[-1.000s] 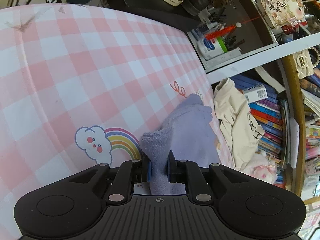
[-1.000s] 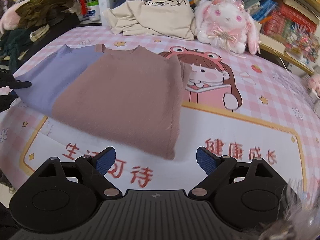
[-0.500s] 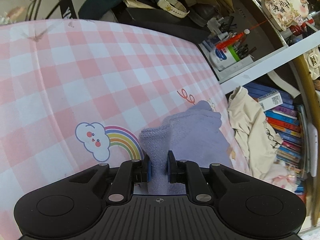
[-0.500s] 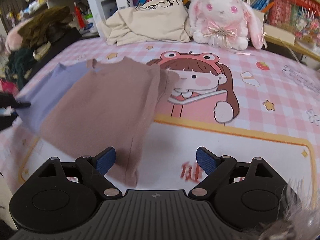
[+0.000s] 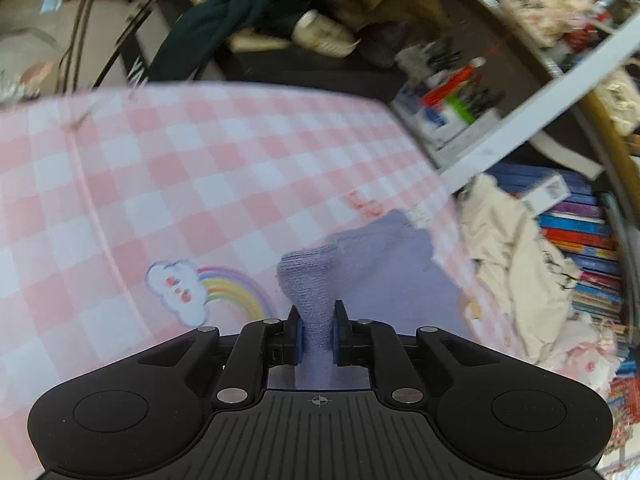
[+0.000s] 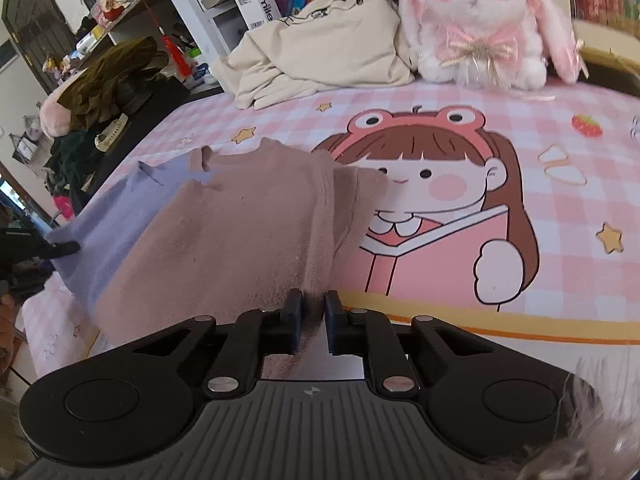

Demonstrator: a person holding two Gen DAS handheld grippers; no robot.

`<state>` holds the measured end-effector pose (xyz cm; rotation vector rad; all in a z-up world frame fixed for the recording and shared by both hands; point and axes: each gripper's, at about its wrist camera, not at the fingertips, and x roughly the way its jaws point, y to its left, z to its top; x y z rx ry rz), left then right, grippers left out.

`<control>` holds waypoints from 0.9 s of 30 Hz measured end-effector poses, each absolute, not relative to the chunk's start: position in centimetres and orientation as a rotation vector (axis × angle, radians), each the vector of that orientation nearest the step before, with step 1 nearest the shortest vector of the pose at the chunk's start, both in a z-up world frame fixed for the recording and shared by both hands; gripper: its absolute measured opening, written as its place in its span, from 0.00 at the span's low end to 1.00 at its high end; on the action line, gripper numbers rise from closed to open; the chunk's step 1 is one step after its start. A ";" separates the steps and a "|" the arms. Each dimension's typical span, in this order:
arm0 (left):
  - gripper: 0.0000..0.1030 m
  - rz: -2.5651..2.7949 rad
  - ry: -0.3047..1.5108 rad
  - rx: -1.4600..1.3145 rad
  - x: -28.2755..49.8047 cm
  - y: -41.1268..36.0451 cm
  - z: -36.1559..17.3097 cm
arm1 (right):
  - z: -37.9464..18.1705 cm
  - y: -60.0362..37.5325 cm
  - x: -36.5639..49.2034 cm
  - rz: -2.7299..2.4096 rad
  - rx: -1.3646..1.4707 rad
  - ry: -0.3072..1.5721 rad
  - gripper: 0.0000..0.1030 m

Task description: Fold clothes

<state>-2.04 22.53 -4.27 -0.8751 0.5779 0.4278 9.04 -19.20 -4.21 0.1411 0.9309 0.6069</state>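
Observation:
A knit sweater lies on the pink checked mat (image 6: 560, 208), one half lavender (image 6: 116, 224) and the other dusty pink-brown (image 6: 240, 232). My right gripper (image 6: 313, 300) is shut on the near edge of the pink-brown half, with fabric bunched between its fingers. In the left wrist view, my left gripper (image 5: 317, 312) is shut on a pinched ridge of the lavender sweater part (image 5: 380, 272), which rises a little off the mat. The left wrist view is motion-blurred. A black fingertip of the left gripper (image 6: 60, 246) shows at the lavender edge in the right wrist view.
A cream garment (image 6: 320, 48) and a white-pink plush rabbit (image 6: 480, 32) sit at the mat's far edge against bookshelves. Dark clothes (image 6: 108, 76) are heaped on a black surface at the far left. Printed mat (image 5: 160, 180) stretches left of the lavender part.
My right gripper moved in to the sweater's near edge and went from open to shut on the pink-brown fabric. The left gripper kept its hold and shifted, blurring its view.

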 end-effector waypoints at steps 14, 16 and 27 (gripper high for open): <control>0.09 0.011 0.446 -0.606 -2.5 10.5 7.5 | -5.0 -19.6 9.9 0.659 0.193 0.948 0.11; 0.09 -0.060 0.498 -0.530 -2.0 7.2 7.2 | -5.0 -19.7 10.0 0.662 0.201 0.950 0.11; 0.55 -0.281 0.924 -0.270 1.1 -5.3 -1.4 | -6.0 -23.9 12.4 0.743 0.529 1.072 0.13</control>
